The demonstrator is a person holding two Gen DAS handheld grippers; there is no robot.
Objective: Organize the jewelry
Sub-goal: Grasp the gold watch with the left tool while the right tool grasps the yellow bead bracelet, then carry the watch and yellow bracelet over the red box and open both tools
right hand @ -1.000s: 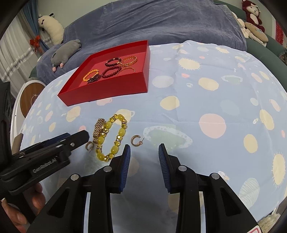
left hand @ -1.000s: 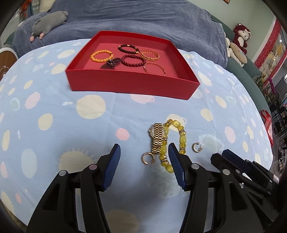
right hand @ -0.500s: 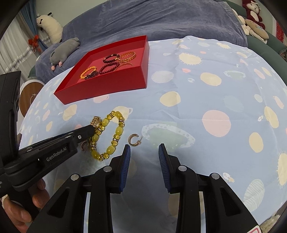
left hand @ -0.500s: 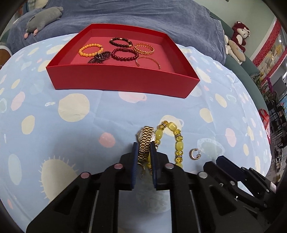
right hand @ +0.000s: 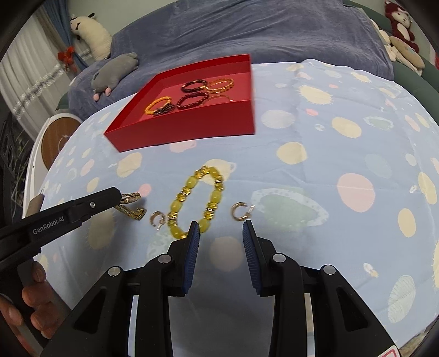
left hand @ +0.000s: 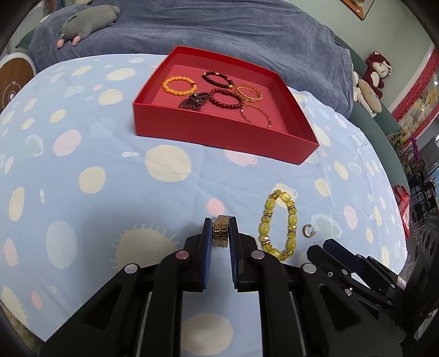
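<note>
My left gripper (left hand: 221, 230) is shut on a gold link watch (left hand: 221, 231), which hangs just above the cloth in the right wrist view (right hand: 131, 206). A yellow bead bracelet (left hand: 277, 223) lies to its right, also seen ahead of the right gripper (right hand: 196, 200). One gold hoop earring (right hand: 157, 219) lies left of the bracelet, another (right hand: 241, 211) to its right. My right gripper (right hand: 221, 229) is open and empty just short of the bracelet and the right earring. The red tray (left hand: 219, 137) holds several bracelets.
The table wears a blue dotted cloth (left hand: 109, 164). Behind it is a blue-covered sofa (left hand: 219, 30) with a grey plush toy (left hand: 87, 22). The tray also shows far left in the right wrist view (right hand: 186, 131).
My left gripper closed on the gold watch and lifted it away to the left of the yellow bracelet. The right gripper edged closer to the bracelet and earring, still open.
</note>
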